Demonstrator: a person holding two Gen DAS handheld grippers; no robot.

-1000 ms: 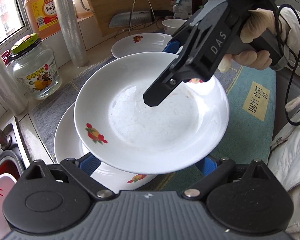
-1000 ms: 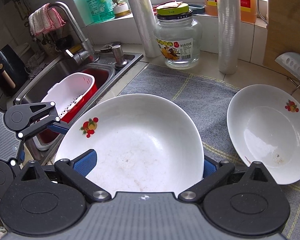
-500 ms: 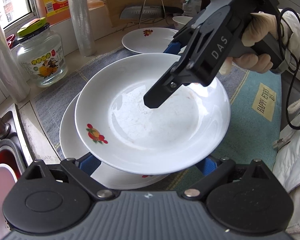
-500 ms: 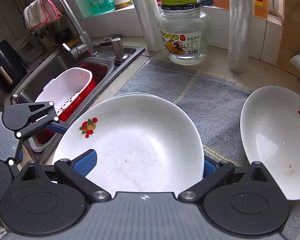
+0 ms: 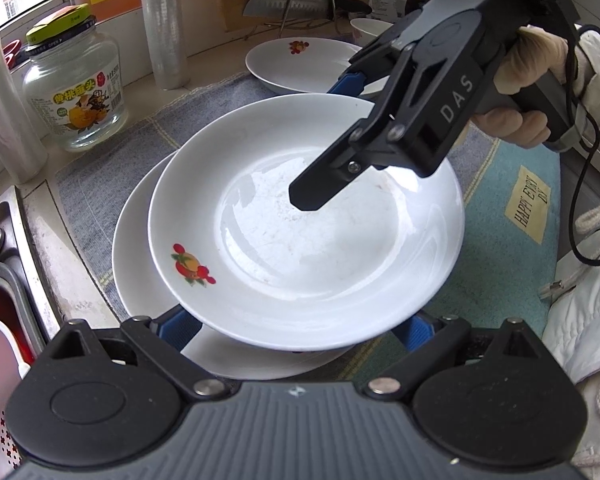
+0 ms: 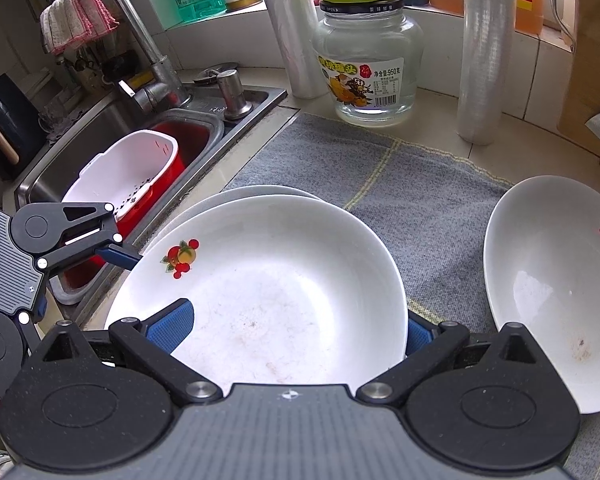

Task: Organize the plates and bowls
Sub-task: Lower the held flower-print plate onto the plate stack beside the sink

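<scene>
Left wrist view: shows upper plate (image 5: 300, 248), white with a fruit motif, raised and tilted just above lower plate (image 5: 140, 272). Places the lower plate flat at the sink-side edge of grey mat (image 5: 112, 168), and third plate (image 5: 300, 64) toward the mat's far edge, well apart. Shows left gripper (image 5: 298, 329) spread wide, both blue pads (image 5: 180, 328) tucked beneath the upper plate's near rim; cannot tell whether pressing on it. Shows right gripper (image 5: 332, 140), in a gloved hand (image 5: 520, 80), reaching in from the right.

Right wrist view: shows right gripper (image 6: 292, 330) clamped across the upper plate (image 6: 280, 280), one pad (image 6: 168, 324) lying on the inner face, the other under the outer rim. Places glass jar (image 6: 368, 52) at the counter's back edge and sink (image 6: 112, 128) beside the mat's left edge.
</scene>
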